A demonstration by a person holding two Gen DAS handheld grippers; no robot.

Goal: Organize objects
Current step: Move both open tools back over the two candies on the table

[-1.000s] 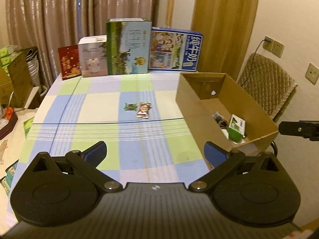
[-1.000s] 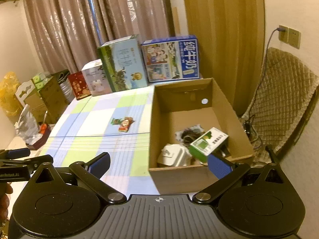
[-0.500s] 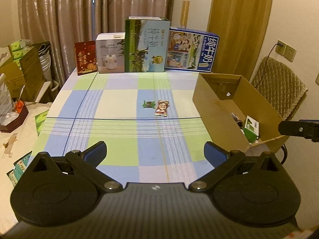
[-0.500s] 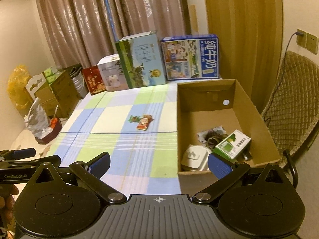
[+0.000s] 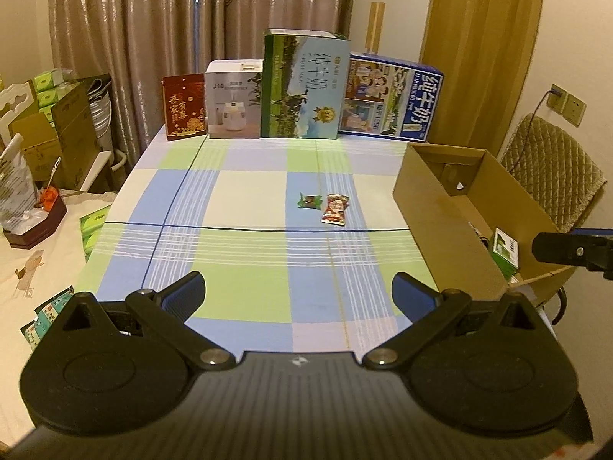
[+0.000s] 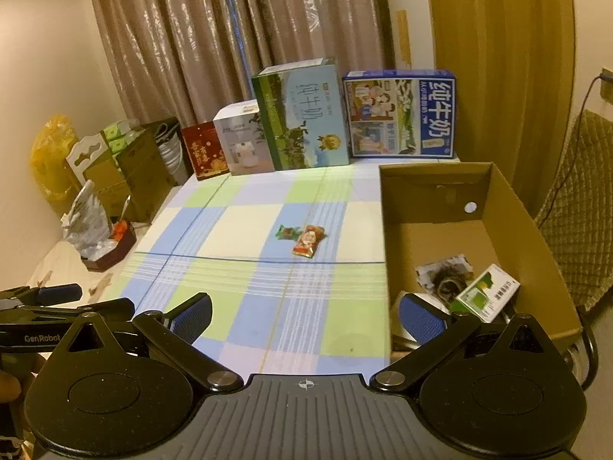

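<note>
Two wrapped sweets lie side by side mid-table: a green candy [image 5: 310,201] [image 6: 288,233] and a red snack packet [image 5: 335,209] [image 6: 308,240]. An open cardboard box [image 5: 429,207] [image 6: 509,207] stands at the table's right edge, holding a green-and-white carton [image 6: 485,297] [image 5: 505,247], a dark bundle [image 6: 448,280] and a white item partly hidden behind my right fingers. My left gripper [image 5: 298,292] is open over the near table edge, well short of the sweets. My right gripper [image 6: 304,312] is open, nothing between its fingers, at the box's near left corner.
Four cartons line the back of the checked tablecloth [image 5: 245,199]: red [image 5: 184,106], white [image 5: 233,104], tall green [image 5: 302,88] and blue [image 5: 390,101]. Curtains hang behind. A quilted chair [image 5: 551,165] stands right of the box. Clutter and boxes [image 6: 126,168] sit left of the table.
Both grippers have pulled back and swung left, so the table and sweets sit more central in view. Both stay open. The sweets and the box contents have not moved.
</note>
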